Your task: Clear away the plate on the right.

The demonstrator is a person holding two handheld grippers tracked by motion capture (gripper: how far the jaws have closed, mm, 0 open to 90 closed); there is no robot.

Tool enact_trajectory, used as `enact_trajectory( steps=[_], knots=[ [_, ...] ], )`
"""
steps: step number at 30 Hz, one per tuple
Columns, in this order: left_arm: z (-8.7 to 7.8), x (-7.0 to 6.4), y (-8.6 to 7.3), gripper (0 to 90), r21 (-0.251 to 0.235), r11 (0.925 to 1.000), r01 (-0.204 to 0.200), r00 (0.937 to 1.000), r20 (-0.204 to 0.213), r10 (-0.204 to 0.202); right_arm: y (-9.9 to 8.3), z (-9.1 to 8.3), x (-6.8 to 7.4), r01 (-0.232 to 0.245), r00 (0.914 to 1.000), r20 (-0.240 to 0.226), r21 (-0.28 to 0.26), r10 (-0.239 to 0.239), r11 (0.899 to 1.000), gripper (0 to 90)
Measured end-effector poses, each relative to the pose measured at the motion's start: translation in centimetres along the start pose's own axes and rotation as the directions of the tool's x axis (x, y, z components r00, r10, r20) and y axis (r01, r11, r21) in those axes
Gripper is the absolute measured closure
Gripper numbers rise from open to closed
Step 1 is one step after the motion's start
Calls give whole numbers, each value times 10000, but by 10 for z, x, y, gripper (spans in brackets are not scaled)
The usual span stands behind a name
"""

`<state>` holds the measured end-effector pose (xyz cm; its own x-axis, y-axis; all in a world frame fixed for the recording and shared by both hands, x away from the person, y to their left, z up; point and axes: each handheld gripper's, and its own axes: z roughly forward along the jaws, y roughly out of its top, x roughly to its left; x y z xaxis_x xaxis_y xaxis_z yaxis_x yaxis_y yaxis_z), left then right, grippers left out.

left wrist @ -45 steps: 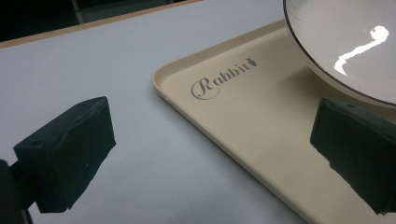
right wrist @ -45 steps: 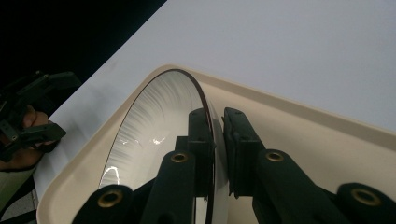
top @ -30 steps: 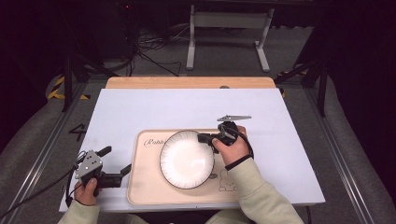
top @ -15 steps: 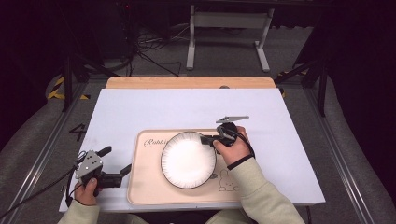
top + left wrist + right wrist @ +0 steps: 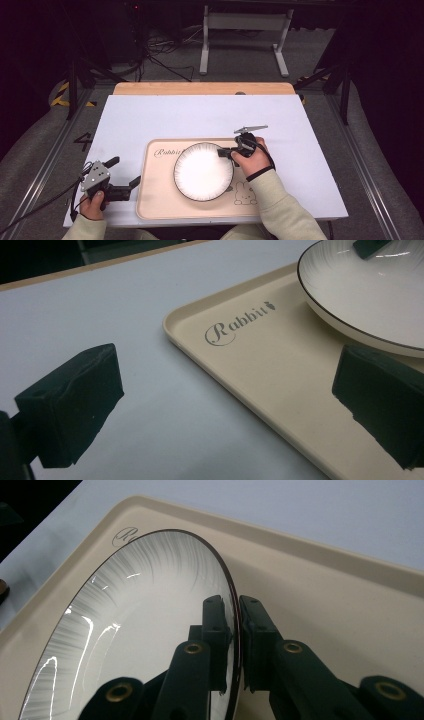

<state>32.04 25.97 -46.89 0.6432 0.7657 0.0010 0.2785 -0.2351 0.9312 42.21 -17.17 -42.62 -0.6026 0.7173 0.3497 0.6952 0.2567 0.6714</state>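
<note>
We see the right claw (image 5: 236, 630) clenched on the rim of the white plate (image 5: 202, 171) at its 2 o'clock edge; the plate sits mid-tray (image 5: 155, 200) on the white surface (image 5: 150, 120). Our left claw (image 5: 122, 172) hangs released at the tray's 9 o'clock side, grasping nothing.

A round white plate (image 5: 202, 171) with a thin dark rim sits on the beige tray (image 5: 155, 202).

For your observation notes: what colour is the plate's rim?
Dark, on the round white plate; right gripper view.
</note>
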Motion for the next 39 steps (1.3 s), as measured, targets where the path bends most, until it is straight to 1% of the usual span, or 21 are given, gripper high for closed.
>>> enact_trajectory(
  steps=[4,10,14,23,26,29,30,33,35,37,39],
  knots=[
    [0,0,0,4,-1,10000,1,10000,0,-1,-3,3,-5,-123,9999,-67,123,124,9998,823],
    [0,0,0,4,2,10000,9,10000,3,-9,-5,5,-8,-170,9998,-50,208,171,9996,813],
    [0,0,0,4,0,10000,8,10000,0,-8,-6,8,-10,-224,9997,-101,264,226,9994,773],
    [0,0,0,4,-17,10000,19,10000,1,-19,-9,9,-14,-340,9994,-88,389,344,9987,740],
    [0,0,0,4,-13,10000,25,10000,-7,-25,-9,8,-14,-375,9991,-205,289,381,9989,706],
    [0,0,0,4,-11,10000,28,10000,-4,-28,-7,5,-13,-207,9996,-185,52,208,9998,655],
    [0,0,0,4,-11,10000,28,10000,-4,-28,-7,5,-13,-207,9996,-185,52,208,9998,655],
    [0,0,0,4,-10,10000,28,10000,1,-28,-3,0,-10,121,9999,-48,-252,-122,9996,606],
    [0,0,0,4,-9,10000,29,10000,5,-29,-2,-4,-9,266,9996,-20,-351,-267,9990,600],
    [0,0,0,4,-2,10000,23,10000,3,-23,-1,-7,-6,511,9987,62,-491,-509,9975,579],
    [0,0,0,4,3,10000,29,10000,9,-29,1,-11,-4,942,9956,63,-696,-940,9931,541]
  ],
)
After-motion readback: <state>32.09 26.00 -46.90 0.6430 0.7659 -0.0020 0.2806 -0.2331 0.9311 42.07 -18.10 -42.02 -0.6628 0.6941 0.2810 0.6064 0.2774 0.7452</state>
